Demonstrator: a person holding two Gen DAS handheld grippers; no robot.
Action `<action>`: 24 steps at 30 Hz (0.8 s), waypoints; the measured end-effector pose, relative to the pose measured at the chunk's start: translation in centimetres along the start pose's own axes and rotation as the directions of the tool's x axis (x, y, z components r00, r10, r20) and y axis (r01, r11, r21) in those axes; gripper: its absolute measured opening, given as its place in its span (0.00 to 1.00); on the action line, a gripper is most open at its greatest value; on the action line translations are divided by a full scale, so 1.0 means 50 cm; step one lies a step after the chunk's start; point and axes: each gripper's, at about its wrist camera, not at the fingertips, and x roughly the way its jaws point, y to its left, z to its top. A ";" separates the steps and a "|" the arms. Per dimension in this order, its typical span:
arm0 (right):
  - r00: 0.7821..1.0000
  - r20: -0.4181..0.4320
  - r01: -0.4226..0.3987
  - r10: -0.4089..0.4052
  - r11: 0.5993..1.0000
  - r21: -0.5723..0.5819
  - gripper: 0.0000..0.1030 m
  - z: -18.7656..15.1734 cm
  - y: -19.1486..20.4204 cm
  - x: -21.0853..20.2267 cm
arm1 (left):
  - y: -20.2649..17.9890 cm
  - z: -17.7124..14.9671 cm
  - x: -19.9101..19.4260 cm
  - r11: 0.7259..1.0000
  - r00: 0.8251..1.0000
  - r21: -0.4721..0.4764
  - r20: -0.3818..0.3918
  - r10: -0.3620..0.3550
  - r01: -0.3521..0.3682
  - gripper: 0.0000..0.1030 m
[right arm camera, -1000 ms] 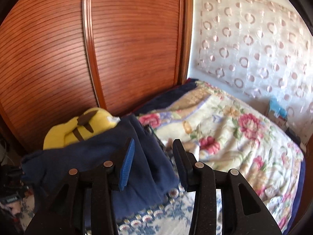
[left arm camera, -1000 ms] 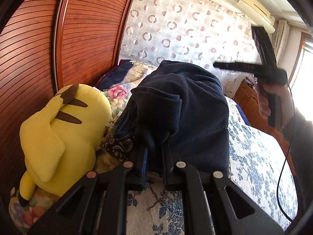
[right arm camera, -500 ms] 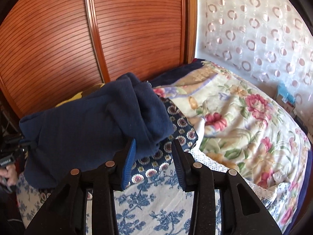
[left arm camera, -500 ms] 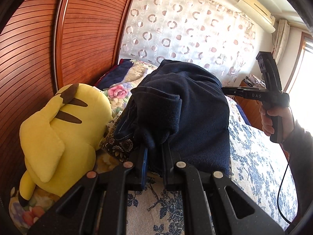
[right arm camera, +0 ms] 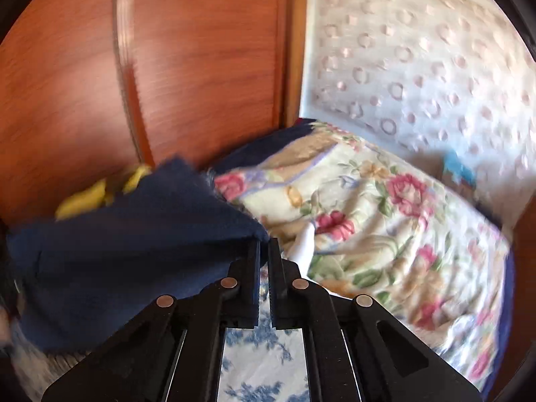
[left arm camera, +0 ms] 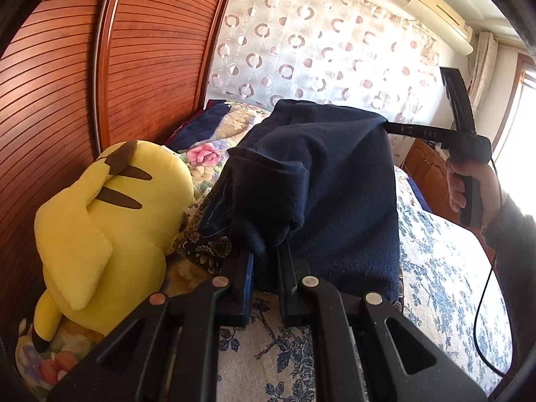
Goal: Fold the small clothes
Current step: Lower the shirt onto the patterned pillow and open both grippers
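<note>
A navy fleece garment hangs stretched above the bed. My left gripper is shut on its bunched near corner, the cloth pinched between the pads. My right gripper, held by a hand at the right, meets the garment's far upper corner. In the right wrist view the right gripper has its jaws together on the tip of the navy garment, which spreads away to the left. That view is motion-blurred.
A yellow plush toy lies against the slatted wooden wardrobe door on the left. A floral quilt is heaped at the bed's far end, and a blue-and-white bedspread lies below. A black cable hangs from the right gripper.
My right gripper came down to the garment's far corner and its jaws closed on the cloth. The left gripper kept still with its hold unchanged.
</note>
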 end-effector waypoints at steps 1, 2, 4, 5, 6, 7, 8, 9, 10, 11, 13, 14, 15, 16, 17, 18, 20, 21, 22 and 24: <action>1.000 0.005 0.020 -0.019 0.999 -0.028 0.01 0.003 0.010 0.002 | -0.001 0.000 -0.001 1.000 1.000 0.002 0.000 0.004 -0.004 0.09; 0.999 0.005 0.041 -0.040 0.998 -0.049 0.01 0.004 0.020 0.005 | -0.003 0.001 -0.001 1.000 1.000 0.004 -0.002 0.009 -0.009 0.09; 0.999 -0.008 0.046 -0.047 0.997 -0.058 0.06 0.006 0.036 0.015 | -0.001 0.002 -0.003 1.000 1.000 0.000 -0.003 0.008 -0.008 0.10; 0.998 -0.017 0.062 -0.063 0.997 -0.051 0.12 0.008 0.038 0.020 | -0.001 0.003 -0.005 1.000 1.000 0.000 -0.004 0.010 -0.010 0.11; 0.997 -0.023 0.078 -0.079 0.996 -0.040 0.26 0.008 0.038 0.021 | 0.000 0.004 -0.007 1.000 1.000 0.000 -0.005 0.008 -0.008 0.12; 0.996 -0.024 0.085 -0.086 0.996 -0.024 0.38 0.007 0.035 0.021 | 0.001 0.004 -0.011 1.000 1.000 0.002 -0.004 0.004 -0.004 0.13; 0.996 -0.020 0.085 -0.086 0.996 -0.006 0.42 0.005 0.031 0.018 | 0.000 0.005 -0.016 1.000 1.000 0.011 -0.001 0.004 -0.004 0.15; 0.996 -0.019 0.088 -0.088 0.996 0.001 0.42 0.003 0.028 0.013 | -0.001 0.005 -0.020 1.000 1.000 0.020 0.001 0.011 -0.011 0.17; 0.996 -0.014 0.092 -0.092 0.996 0.012 0.43 -0.002 0.024 0.004 | -0.004 0.005 -0.026 0.999 1.000 0.036 0.005 0.023 -0.024 0.23; 0.996 -0.010 0.091 -0.091 0.996 0.020 0.43 -0.007 0.023 -0.005 | -0.006 0.005 -0.035 0.998 0.999 0.054 0.015 0.037 -0.038 0.30; 0.997 0.007 0.076 -0.076 0.996 0.042 0.43 -0.019 0.022 -0.032 | -0.010 0.004 -0.051 0.996 0.998 0.074 0.032 0.045 -0.047 0.39; 0.997 0.013 0.071 -0.072 0.996 0.050 0.43 -0.022 0.026 -0.041 | -0.011 0.003 -0.062 0.996 0.998 0.081 0.042 0.044 -0.047 0.41; 0.997 0.019 0.069 -0.070 0.996 0.058 0.43 -0.029 0.028 -0.055 | -0.014 0.003 -0.070 0.995 0.998 0.086 0.048 0.047 -0.051 0.43; 0.997 0.031 0.070 -0.072 0.995 0.065 0.43 -0.041 0.034 -0.075 | -0.019 0.002 -0.081 0.994 0.997 0.098 0.057 0.051 -0.057 0.48; 0.997 0.037 0.070 -0.073 0.995 0.069 0.43 -0.050 0.040 -0.090 | -0.022 0.002 -0.089 0.992 0.996 0.109 0.065 0.053 -0.060 0.53; 0.996 0.044 0.069 -0.072 0.995 0.072 0.43 -0.058 0.045 -0.105 | -0.028 0.001 -0.098 0.991 0.996 0.117 0.075 0.056 -0.064 0.55; 0.996 0.062 0.056 -0.061 0.995 0.082 0.43 -0.084 0.064 -0.144 | -0.040 0.002 -0.116 0.989 0.994 0.135 0.090 0.055 -0.067 0.56; 0.996 0.070 0.053 -0.060 0.995 0.088 0.43 -0.101 0.074 -0.165 | -0.046 0.002 -0.125 0.987 0.994 0.146 0.096 0.052 -0.066 0.56; 0.995 0.074 0.053 -0.060 0.994 0.091 0.43 -0.110 0.080 -0.178 | -0.054 0.002 -0.133 0.986 0.993 0.155 0.103 0.049 -0.065 0.56; 0.994 0.088 0.052 -0.061 0.994 0.097 0.44 -0.139 0.101 -0.215 | -0.073 0.000 -0.151 0.982 0.992 0.176 0.120 0.045 -0.066 0.57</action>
